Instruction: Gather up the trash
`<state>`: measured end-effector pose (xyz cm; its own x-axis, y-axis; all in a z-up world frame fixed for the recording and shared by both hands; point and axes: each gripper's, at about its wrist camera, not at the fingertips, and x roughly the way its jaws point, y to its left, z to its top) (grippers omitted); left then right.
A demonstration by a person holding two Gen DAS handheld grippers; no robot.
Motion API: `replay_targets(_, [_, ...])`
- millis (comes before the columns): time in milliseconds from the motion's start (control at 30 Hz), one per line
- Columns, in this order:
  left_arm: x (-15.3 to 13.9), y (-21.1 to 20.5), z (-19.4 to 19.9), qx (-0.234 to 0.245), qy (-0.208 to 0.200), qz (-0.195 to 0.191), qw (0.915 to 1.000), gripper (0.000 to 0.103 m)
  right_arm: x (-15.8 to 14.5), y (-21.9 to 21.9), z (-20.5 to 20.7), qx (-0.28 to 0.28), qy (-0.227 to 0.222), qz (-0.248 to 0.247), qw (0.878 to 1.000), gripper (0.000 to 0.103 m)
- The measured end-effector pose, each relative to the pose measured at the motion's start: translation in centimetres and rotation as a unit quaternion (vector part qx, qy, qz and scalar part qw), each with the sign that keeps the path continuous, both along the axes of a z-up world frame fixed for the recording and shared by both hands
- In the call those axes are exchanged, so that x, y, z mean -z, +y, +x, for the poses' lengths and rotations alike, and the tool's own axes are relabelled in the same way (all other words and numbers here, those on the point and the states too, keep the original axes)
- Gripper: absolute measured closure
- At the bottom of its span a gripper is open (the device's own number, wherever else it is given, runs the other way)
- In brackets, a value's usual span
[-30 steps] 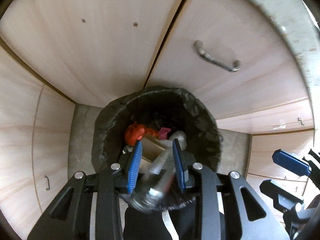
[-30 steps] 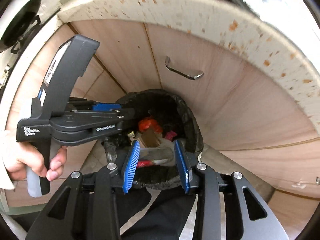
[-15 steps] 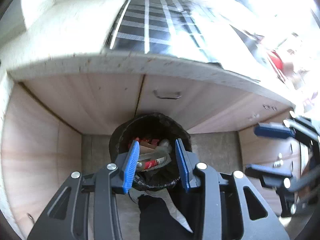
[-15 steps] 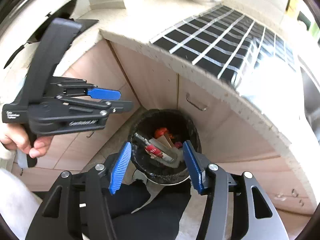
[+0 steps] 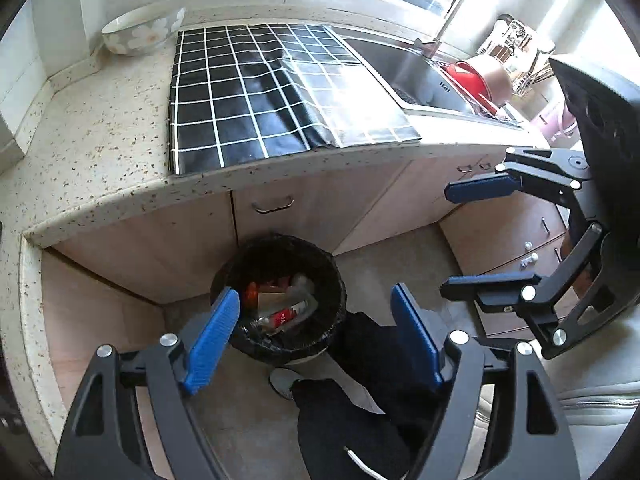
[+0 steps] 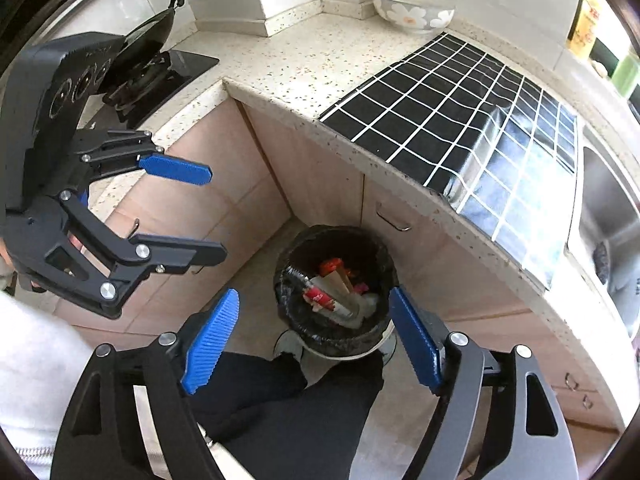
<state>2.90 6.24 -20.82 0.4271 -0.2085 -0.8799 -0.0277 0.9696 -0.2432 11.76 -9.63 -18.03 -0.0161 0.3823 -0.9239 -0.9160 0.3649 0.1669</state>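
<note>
Speckled stone countertop (image 5: 100, 120) lies beyond my opening, empty left gripper (image 5: 316, 332) and right gripper (image 6: 312, 332); black-lined round bin (image 6: 292, 248) sits below both.

Bin (image 5: 280, 300) on floor in counter (image 5: 100, 128) corner, trash (image 6: 336, 292) inside. On counter: mat (image 5: 256, 92), bowl (image 5: 140, 34) behind; sink (image 5: 404, 72) right, contents unclear.
</note>
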Motion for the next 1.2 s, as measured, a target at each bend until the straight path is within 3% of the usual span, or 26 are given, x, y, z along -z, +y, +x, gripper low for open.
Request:
replay_targets(367, [-3.0,-1.4,-2.0,0.013,-0.022,0.013,0.9996,0.019,-2.2,-1.7,-1.1,0.018,-0.003,0.008,1.0,0.022])
replay_targets(1200, [-3.4,-2.8,-2.7,0.024,-0.022,0.024,0.9992,0.016,-2.6,-1.9,-2.1,0.015,-0.009,0.01,1.0,0.022])
